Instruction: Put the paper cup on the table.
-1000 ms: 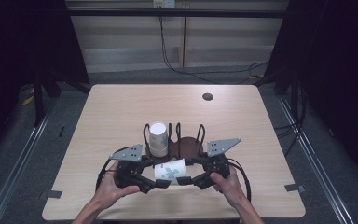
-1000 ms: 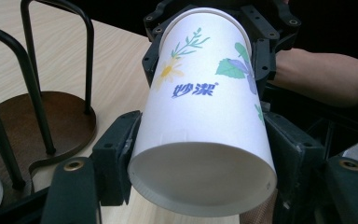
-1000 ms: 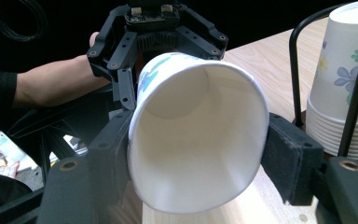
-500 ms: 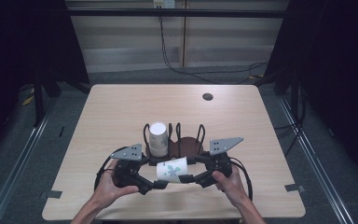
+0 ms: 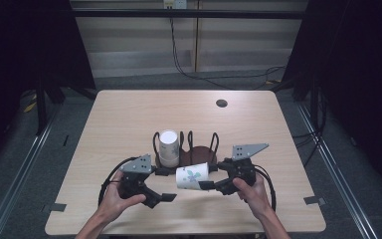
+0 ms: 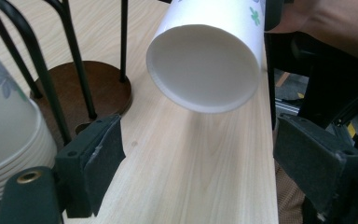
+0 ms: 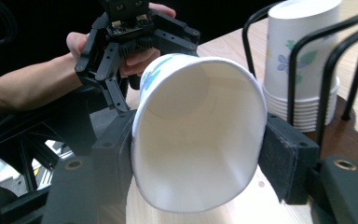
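In the high view, both forearms come in from the bottom edge over the wooden tabletop (image 5: 129,119). The right gripper (image 5: 210,177) points leftward, its fingers clamped on a paper cup (image 5: 192,176) that lies on its side above the near middle of the tabletop, long axis running left to right, closed base toward the left gripper (image 5: 165,184). The left gripper points rightward, its fingers spread apart and clear of the cup. Just behind stands a black wire cup holder (image 5: 191,144) with a stack of cups (image 5: 168,148) in its left bay; the holder's base is partly hidden by the grippers.

In the left gripper view, the two fingers (image 6: 93,163) stand wide apart with nothing between them. The cup's base (image 6: 204,63) faces the camera; its mouth end is cut off at the top.

In the right gripper view, the fingers (image 7: 286,161) press both sides of the cup (image 7: 196,140) near its rim, squeezing the mouth slightly oval. The left gripper (image 7: 135,28) and the hand holding it show beyond.
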### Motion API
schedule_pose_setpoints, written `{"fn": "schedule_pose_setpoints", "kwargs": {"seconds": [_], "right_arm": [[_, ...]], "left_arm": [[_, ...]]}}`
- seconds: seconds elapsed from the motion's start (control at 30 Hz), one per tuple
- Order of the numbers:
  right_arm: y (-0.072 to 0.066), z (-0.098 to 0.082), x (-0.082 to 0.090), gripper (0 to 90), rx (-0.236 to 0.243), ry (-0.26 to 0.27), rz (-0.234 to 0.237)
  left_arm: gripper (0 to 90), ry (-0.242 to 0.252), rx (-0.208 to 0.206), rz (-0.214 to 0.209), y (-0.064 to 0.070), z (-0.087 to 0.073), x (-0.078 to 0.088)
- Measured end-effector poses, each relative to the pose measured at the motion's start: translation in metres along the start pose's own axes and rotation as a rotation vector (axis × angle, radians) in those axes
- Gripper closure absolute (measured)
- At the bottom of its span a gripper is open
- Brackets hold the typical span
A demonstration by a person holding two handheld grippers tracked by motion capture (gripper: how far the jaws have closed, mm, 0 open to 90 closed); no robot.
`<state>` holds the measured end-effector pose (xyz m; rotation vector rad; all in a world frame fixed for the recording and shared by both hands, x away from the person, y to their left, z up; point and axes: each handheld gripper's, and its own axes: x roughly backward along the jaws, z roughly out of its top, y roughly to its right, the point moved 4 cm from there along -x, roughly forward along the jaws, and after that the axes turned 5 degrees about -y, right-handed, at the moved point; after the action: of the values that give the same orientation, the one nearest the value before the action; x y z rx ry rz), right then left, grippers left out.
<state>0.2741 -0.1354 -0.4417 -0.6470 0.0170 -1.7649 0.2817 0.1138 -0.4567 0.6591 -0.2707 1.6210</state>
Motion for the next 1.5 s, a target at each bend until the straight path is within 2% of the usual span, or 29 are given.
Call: {"fn": "schedule_pose_setpoints", "kwargs": {"seconds": [0.23, 0.33, 0.43, 0.63, 0.77, 0.8, 1.07, 1.23, 1.33, 1.4, 1.5], "right_arm": [[0.002, -0.004, 0.004, 34.1, -0.009, -0.047, -0.042], [0.002, -0.006, 0.005, 34.1, -0.005, -0.104, -0.088], [0.0, -0.007, 0.006, 34.1, -0.005, -0.117, -0.092], [0.003, -0.008, 0.014, 34.1, -0.026, -0.122, -0.11], [0.005, -0.01, 0.017, 34.1, -0.037, -0.132, -0.13], [0.006, -0.011, 0.018, 34.1, -0.037, -0.137, -0.138], [0.008, -0.014, 0.03, 34.1, -0.05, -0.143, -0.166], [0.012, -0.016, 0.042, 34.1, -0.063, -0.15, -0.197], [0.014, -0.015, 0.05, 34.1, -0.074, -0.154, -0.221], [0.016, -0.014, 0.055, 34.1, -0.081, -0.162, -0.233], [0.019, -0.01, 0.06, 34.1, -0.079, -0.191, -0.258]], "left_arm": [[16.1, -0.018, 0.007, 0.008, -0.004, -0.006, 0.001], [16.1, -0.007, 0.019, 0.012, -0.006, -0.008, 0.003], [16.1, -0.012, 0.017, 0.04, -0.008, -0.009, 0.005], [16.1, -0.01, 0.05, 0.078, -0.013, -0.015, 0.011], [16.2, -0.056, 0.04, 0.098, -0.012, -0.025, 0.013], [16.2, -0.047, 0.04, 0.111, -0.013, -0.026, 0.015], [16.2, -0.005, 0.051, 0.121, -0.016, -0.024, 0.024], [16.1, -0.009, 0.059, 0.131, -0.017, -0.027, 0.026], [16.1, -0.014, 0.061, 0.122, -0.017, -0.028, 0.025], [16.1, 0.011, 0.084, 0.092, -0.018, -0.028, 0.025], [16.2, 0.014, 0.09, 0.123, -0.021, -0.029, 0.028]]}}
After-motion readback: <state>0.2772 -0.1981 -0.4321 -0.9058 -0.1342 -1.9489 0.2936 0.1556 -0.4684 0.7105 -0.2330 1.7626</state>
